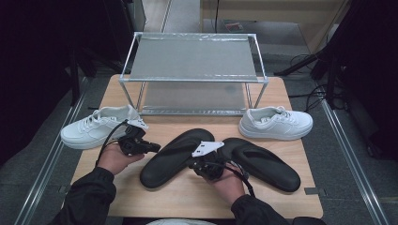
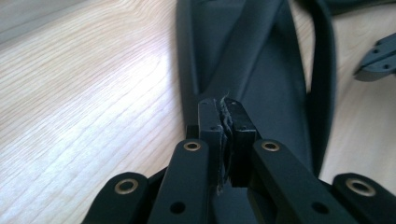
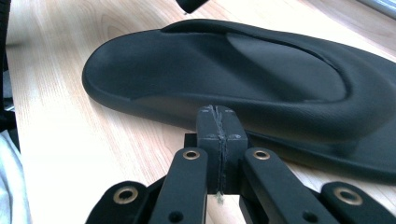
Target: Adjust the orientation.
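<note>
Wooden table [image 1: 187, 197], rack [image 1: 192, 61] behind. Two black slippers [image 1: 176, 157] lie between white sneakers [image 1: 94, 129]. Left gripper [image 2: 223, 121] and right gripper [image 3: 218, 126] are both pinched together, empty; part the jaws before taking a slipper's edge.

a lab: cables [image 1: 307, 96] across grey carpet floor [image 1: 42, 154].

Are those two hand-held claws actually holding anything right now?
No. The left gripper and right gripper are shut on nothing, jaws pressed together beside the black rubber slippers.
</note>
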Motion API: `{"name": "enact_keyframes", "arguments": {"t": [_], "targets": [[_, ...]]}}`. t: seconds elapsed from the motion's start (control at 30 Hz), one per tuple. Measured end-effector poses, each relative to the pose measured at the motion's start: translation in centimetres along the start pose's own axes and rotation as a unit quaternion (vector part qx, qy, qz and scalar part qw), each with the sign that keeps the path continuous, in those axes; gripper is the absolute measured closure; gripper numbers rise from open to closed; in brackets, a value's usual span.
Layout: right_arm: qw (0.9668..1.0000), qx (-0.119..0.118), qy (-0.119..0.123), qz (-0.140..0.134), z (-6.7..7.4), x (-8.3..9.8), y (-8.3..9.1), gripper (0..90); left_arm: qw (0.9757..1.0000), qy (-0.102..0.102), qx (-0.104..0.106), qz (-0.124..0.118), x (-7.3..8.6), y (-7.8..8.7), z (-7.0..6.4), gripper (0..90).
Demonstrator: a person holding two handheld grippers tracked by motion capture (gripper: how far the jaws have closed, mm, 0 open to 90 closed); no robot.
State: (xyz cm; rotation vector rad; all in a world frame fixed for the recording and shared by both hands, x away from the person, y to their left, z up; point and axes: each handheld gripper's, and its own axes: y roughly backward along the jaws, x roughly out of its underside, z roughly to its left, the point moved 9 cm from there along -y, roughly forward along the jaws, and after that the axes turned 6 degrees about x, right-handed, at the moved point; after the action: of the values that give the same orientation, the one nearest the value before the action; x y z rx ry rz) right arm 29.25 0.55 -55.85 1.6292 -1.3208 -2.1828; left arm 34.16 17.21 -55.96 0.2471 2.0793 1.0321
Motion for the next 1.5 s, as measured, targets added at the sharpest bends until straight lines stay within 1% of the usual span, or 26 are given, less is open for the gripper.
{"name": "enact_keyframes", "arguments": {"t": [0.03, 0.07, 0.13, 0.17, 0.27, 0.33, 0.37, 0.43, 0.57, 0.73, 1.03, 1.2, 1.3, 1.5], "targets": [[1.0, -0.001, 0.003, 0.001, 0.1, 0.0, -0.2, 90.0, 1.0, 0.0, -0.009, 0.0, 0.3, -0.1, 0.4, 87.8], [1.0, -0.001, 0.003, 0.001, 0.1, 0.0, -0.2, 90.0, 1.0, 0.0, -0.009, 0.0, 0.3, -0.1, 0.4, 87.7], [1.0, -0.001, 0.006, 0.003, 0.1, 0.0, -0.5, 90.0, 0.9999, 0.005, -0.016, 0.003, 0.6, -0.1, 1.0, 87.8], [0.9999, 0.0, 0.005, 0.008, 0.1, 0.1, -0.7, 90.0, 0.9996, 0.019, -0.015, 0.011, 1.0, -0.4, 1.3, 88.2], [0.9999, 0.0, 0.003, 0.01, 0.0, 0.2, -0.9, 89.2, 0.9994, 0.023, -0.018, 0.017, 1.3, -0.7, 1.3, 88.6], [0.9999, -0.002, 0.001, 0.011, -0.2, 0.2, -1.1, 88.9, 0.9992, 0.018, -0.024, 0.025, 1.5, -1.0, 1.3, 88.6], [0.9999, -0.001, 0.001, 0.012, -0.2, 0.2, -1.1, 88.9, 0.9992, 0.018, -0.025, 0.025, 1.5, -1.0, 1.3, 88.9], [0.9999, 0.001, 0.002, 0.012, -0.3, 0.2, -1.2, 89.0, 0.9993, 0.022, -0.02, 0.024, 1.5, -1.0, 1.3, 88.9], [0.9999, 0.004, 0.005, 0.013, -0.3, 0.3, -1.2, 89.8, 0.9992, 0.027, -0.018, 0.022, 1.5, -1.0, 1.3, 89.3], [0.9999, 0.003, 0.002, 0.013, -0.3, 0.3, -1.2, 89.8, 0.9991, 0.035, -0.016, 0.02, 1.6, -1.0, 1.3, 89.4], [0.9999, 0.003, 0.004, 0.012, -0.6, 0.2, -1.3, 90.0, 0.999, 0.036, -0.017, 0.021, 1.6, -1.1, 1.1, 90.0], [0.9999, 0.005, 0.003, 0.013, -0.7, 0.2, -1.3, 90.0, 0.999, 0.035, -0.013, 0.022, 1.6, -1.2, 0.9, 90.0], [0.9999, 0.005, 0.003, 0.013, -0.8, 0.2, -1.3, 90.0, 0.9991, 0.031, -0.012, 0.025, 1.7, -1.2, 0.8, 90.0], [0.9999, 0.007, 0.002, 0.013, -0.9, 0.3, -1.3, 90.0, 0.9991, 0.031, -0.011, 0.026, 1.7, -1.3, 0.7, 90.0]]}}
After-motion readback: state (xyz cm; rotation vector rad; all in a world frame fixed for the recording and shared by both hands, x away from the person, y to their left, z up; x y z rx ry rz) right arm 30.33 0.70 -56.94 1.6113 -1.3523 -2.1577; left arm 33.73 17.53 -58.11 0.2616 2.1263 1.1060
